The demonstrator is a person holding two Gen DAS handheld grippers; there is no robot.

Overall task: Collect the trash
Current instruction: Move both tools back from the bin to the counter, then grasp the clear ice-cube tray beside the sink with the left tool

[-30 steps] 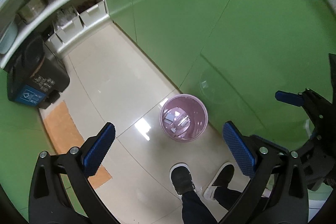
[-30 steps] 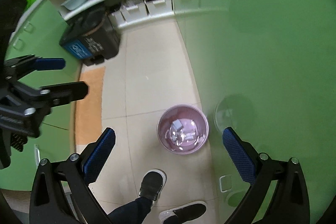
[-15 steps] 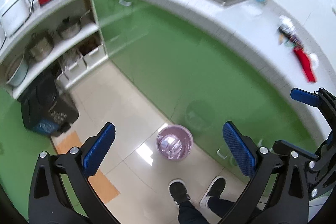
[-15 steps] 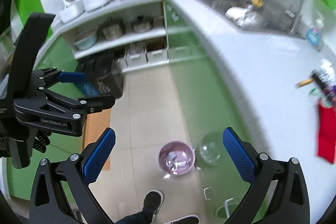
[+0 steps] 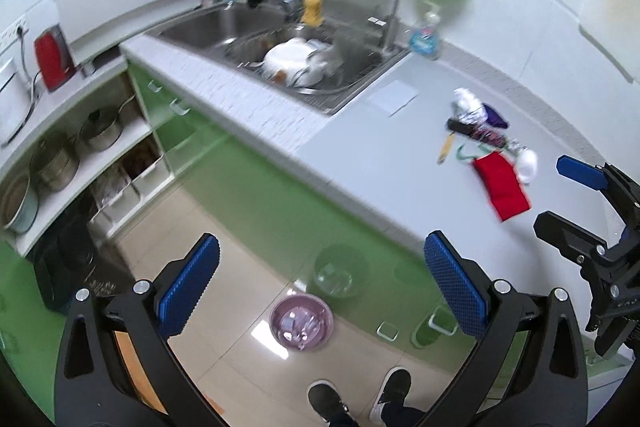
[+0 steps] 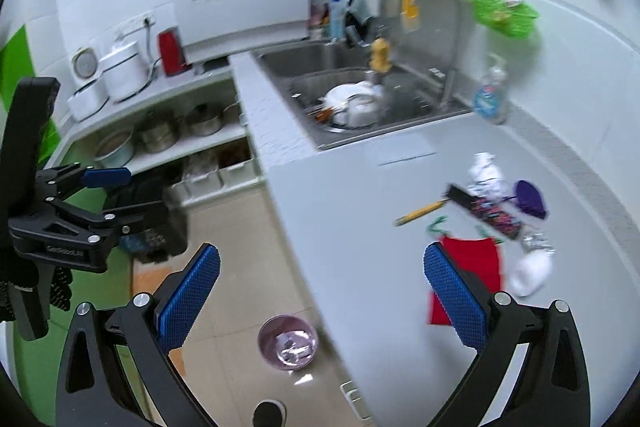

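**A:** While both cameras look down over the kitchen, where's the trash sitting? I can only make out blur.

**B:** It's bunched up on the grey bench (image 6: 360, 211), to the right of the sink (image 6: 360, 99). There's a flat red wrapper (image 6: 472, 267) nearest the front edge, a white crumpled wad (image 6: 530, 275) just beside it on the right, a dark patterned packet (image 6: 492, 215) behind those, a purple scrap (image 6: 530, 199) further back and a crumpled white paper (image 6: 486, 175) closest to the sink. A yellow stick (image 6: 420, 213) pokes out on the left of the pile.

**A:** And the bin?

**B:** The pink wastebasket (image 5: 301, 323) is down on the tiled floor in front of the green cabinets, with some scraps inside. The person's shoes are just below it in the left wrist view.

**A:** The claws?

**B:** The left claw (image 5: 320, 287) is spread wide with nothing between its blue pads, up over the floor. The right claw (image 6: 322, 291) is the same, wide apart and empty, with its right pad overlapping the red wrapper in the right wrist view, though I can't tell if it's touching it.
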